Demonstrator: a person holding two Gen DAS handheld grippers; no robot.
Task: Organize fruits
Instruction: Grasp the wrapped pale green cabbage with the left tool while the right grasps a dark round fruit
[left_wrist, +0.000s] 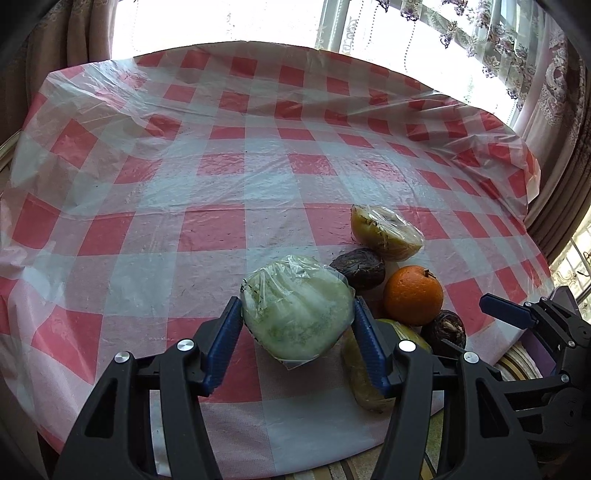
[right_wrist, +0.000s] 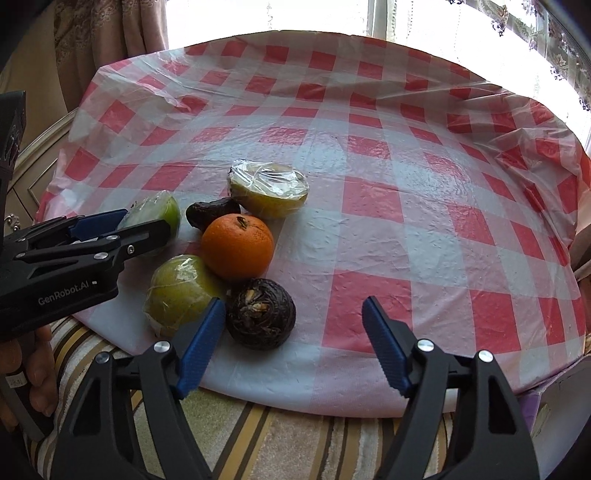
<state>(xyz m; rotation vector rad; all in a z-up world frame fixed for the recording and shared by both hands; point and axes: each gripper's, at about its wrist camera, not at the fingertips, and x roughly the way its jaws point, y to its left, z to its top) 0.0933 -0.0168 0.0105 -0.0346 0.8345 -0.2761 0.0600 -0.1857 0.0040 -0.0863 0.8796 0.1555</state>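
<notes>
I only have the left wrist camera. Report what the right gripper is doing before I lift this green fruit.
Observer: The right gripper is open and holds nothing.
Operator: Say what lies closest to it.
Observer: A dark round fruit, just ahead of its left finger.
Operator: Describe the fruit half hidden right of my green fruit.
Observer: A yellow-green fruit wrapped in film, at the table edge beside the orange.

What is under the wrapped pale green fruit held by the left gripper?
The left gripper holds the pale green fruit over the checked tablecloth. Whether it touches the cloth cannot be seen; the fruit covers that spot.
</notes>
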